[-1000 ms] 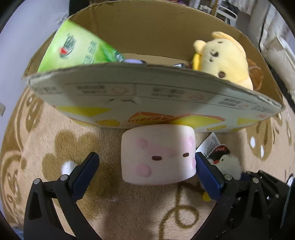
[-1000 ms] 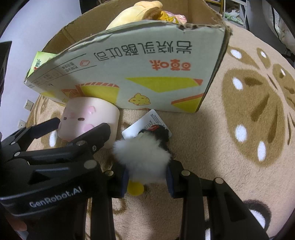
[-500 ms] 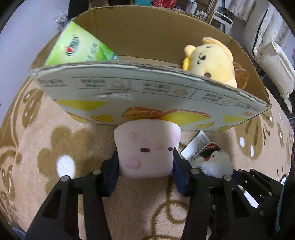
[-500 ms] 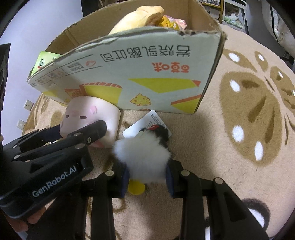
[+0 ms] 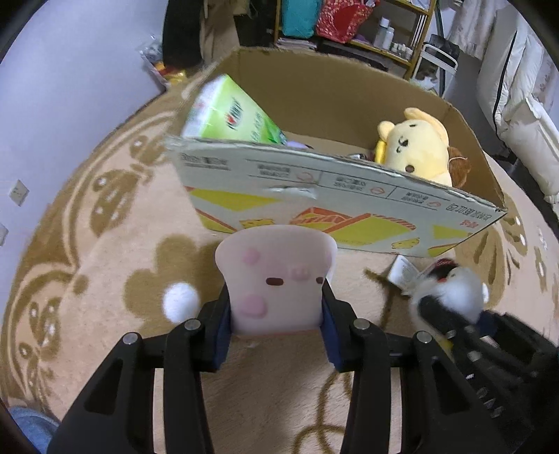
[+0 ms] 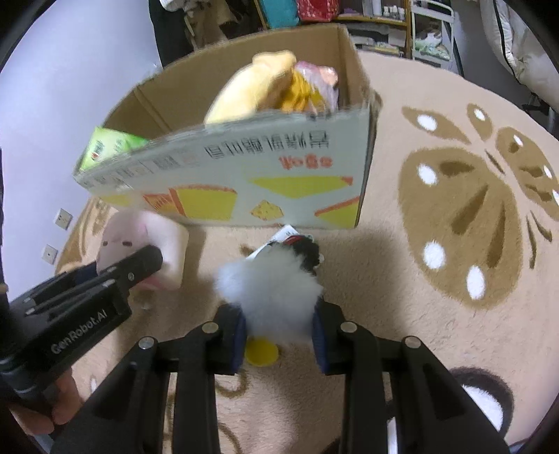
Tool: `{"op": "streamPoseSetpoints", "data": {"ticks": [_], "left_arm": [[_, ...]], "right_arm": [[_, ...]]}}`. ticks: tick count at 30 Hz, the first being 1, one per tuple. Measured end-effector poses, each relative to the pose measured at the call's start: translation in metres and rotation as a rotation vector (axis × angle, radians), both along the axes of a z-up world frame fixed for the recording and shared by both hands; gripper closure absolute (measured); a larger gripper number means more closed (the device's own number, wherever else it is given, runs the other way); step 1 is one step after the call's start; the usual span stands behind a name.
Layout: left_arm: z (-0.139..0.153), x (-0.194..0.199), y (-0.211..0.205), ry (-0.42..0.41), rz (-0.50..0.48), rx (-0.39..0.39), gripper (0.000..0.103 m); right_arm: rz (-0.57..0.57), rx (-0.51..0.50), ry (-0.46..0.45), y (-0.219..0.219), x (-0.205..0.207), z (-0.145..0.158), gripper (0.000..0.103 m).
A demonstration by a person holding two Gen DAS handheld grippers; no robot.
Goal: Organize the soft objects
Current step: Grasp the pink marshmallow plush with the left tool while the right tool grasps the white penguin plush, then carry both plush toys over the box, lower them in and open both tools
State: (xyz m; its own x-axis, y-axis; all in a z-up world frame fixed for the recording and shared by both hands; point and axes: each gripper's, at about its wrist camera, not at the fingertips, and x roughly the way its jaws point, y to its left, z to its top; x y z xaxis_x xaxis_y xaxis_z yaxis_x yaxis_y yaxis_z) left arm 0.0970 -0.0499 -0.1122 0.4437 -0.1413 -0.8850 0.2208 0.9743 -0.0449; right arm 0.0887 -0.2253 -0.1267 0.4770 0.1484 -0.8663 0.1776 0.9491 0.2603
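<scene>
1. The left gripper (image 5: 276, 310) is clamped on a pale pink marshmallow-shaped squishy toy (image 5: 276, 276), squeezed narrow between the pads, in front of the cardboard box (image 5: 332, 206).
2. The right gripper (image 6: 279, 326) pinches a fluffy white penguin plush (image 6: 270, 286).
3. Below lies a beige carpet (image 6: 454, 244) with brown patterns; shelves (image 5: 367, 31) stand behind.

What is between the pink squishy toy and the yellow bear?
The printed front wall of the cardboard box stands between them. In the left wrist view, the pink squishy toy is outside in front of it, and the yellow bear sits inside.
</scene>
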Motion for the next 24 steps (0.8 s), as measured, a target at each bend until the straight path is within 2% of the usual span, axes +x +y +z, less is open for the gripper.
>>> {"op": "streamPoseSetpoints", "data": {"ticks": [2,5,13,15,17,24], "left_arm": [[0.008,-0.005,0.005,-0.019,0.01,0.007,0.061],[0.014,0.009,0.012,-0.037,0.023,0.001,0.061],[0.04,0.009,0.014,-0.151,0.024,0.064,0.062],[0.048,0.008,0.014,-0.188,0.018,0.084,0.062],[0.057,0.007,0.014,-0.224,0.009,0.063,0.062],[0.084,0.005,0.013,-0.345,0.012,0.072,0.062]], "right_arm": [[-0.003,-0.006,-0.026,0.0,-0.004,0.008,0.071],[-0.01,-0.015,-0.071,0.003,-0.009,0.021,0.071],[-0.003,-0.023,-0.234,0.008,-0.029,0.063,0.071],[0.0,-0.023,-0.262,0.009,-0.029,0.068,0.071],[-0.002,-0.021,-0.284,0.01,-0.028,0.072,0.071],[-0.003,-0.01,-0.353,0.008,-0.023,0.084,0.071]]}}
